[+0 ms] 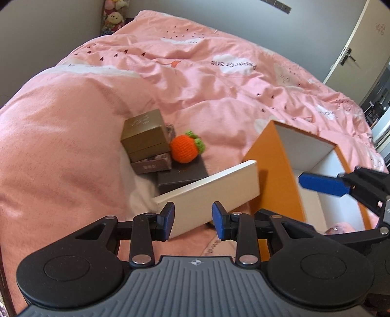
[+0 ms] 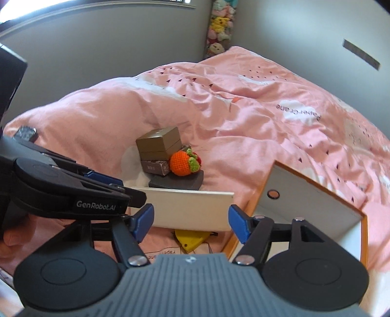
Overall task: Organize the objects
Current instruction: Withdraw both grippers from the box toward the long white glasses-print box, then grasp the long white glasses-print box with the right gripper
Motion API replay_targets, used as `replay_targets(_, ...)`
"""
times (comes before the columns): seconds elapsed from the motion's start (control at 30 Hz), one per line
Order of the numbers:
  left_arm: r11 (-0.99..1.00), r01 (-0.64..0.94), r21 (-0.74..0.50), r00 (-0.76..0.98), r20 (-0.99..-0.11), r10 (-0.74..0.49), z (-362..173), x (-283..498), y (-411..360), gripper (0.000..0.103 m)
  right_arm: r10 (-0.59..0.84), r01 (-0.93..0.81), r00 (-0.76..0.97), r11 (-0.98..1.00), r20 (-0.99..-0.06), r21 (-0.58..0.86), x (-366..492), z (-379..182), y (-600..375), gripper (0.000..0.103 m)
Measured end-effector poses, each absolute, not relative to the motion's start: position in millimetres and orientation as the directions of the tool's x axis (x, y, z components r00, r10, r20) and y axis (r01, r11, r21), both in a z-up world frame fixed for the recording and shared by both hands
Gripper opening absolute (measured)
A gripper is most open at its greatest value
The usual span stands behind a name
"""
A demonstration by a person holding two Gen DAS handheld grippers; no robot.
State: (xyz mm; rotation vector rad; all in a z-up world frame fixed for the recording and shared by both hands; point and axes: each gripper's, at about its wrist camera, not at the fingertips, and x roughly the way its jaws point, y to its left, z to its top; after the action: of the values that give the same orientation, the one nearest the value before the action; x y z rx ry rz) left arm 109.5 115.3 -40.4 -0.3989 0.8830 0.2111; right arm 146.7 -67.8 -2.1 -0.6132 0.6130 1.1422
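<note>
A stack of boxes sits on the pink bed: a gold box (image 1: 143,134) (image 2: 159,143) on a brown patterned box (image 1: 152,165) (image 2: 156,167), beside a dark grey flat box (image 1: 181,176) (image 2: 178,181). A knitted orange fruit (image 1: 184,148) (image 2: 181,163) rests on the grey box. A white flat lid (image 1: 209,195) (image 2: 187,209) lies in front. An open orange box with a white inside (image 1: 275,168) (image 2: 312,207) stands to the right. My left gripper (image 1: 193,219) is open and empty just before the lid. My right gripper (image 2: 191,224) is open and empty, over a yellow piece (image 2: 191,240).
The pink quilt (image 1: 195,73) (image 2: 243,109) is rumpled, with a high fold on the left. Stuffed toys (image 1: 113,14) (image 2: 220,26) pile in the far corner. A door (image 1: 360,48) is at the far right. The right gripper's blue finger (image 1: 321,184) reaches over the orange box.
</note>
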Motion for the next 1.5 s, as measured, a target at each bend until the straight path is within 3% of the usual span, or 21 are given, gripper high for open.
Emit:
replay_targets(0.2,0.907,-0.358,-0.223,0.558,-0.83,0.016,-57.9,113.0,132.7,0.038,0.595,-0.974,0.222,0.168,-0.773,-0.151,149.6,-14.4,-45.0,0.069)
replay_targets(0.57,0.925,-0.324,-0.198,0.512,-0.859,-0.005,-73.4,127.9,138.6,0.038,0.516,-0.942,0.22,-0.109,-0.828,-0.318,152.1,-41.0,-7.9,0.066)
replay_targets(0.93,0.927,-0.316,-0.202,0.499,-0.866,-0.019,-78.4,147.0,140.3,0.042,0.394,-0.871,0.187,-0.358,-0.9,-0.338,165.8,-62.3,28.0,0.069)
replay_targets(1.13,0.925,-0.318,-0.208,0.508,-0.861,-0.019,-76.1,147.8,141.7,0.042,0.337,-0.862,0.124,-0.429,-0.933,-0.27,170.3,-73.5,37.5,0.072)
replay_targets(1.2,0.923,-0.322,-0.209,0.512,-0.859,-0.016,-74.3,147.6,142.3,0.042,0.335,-0.856,0.134,-0.436,-0.933,-0.279,167.6,-74.2,36.6,0.07)
replay_targets(1.37,0.919,-0.329,-0.217,0.524,-0.852,-0.014,-68.3,144.3,143.2,0.042,0.364,-0.835,0.153,-0.45,-0.919,-0.317,156.1,-62.8,25.6,0.047)
replay_targets(1.5,0.916,-0.332,-0.223,0.535,-0.845,-0.011,-62.5,140.9,142.3,0.042,0.346,-0.823,0.137,-0.481,-0.928,-0.301,145.3,-56.7,11.9,0.037)
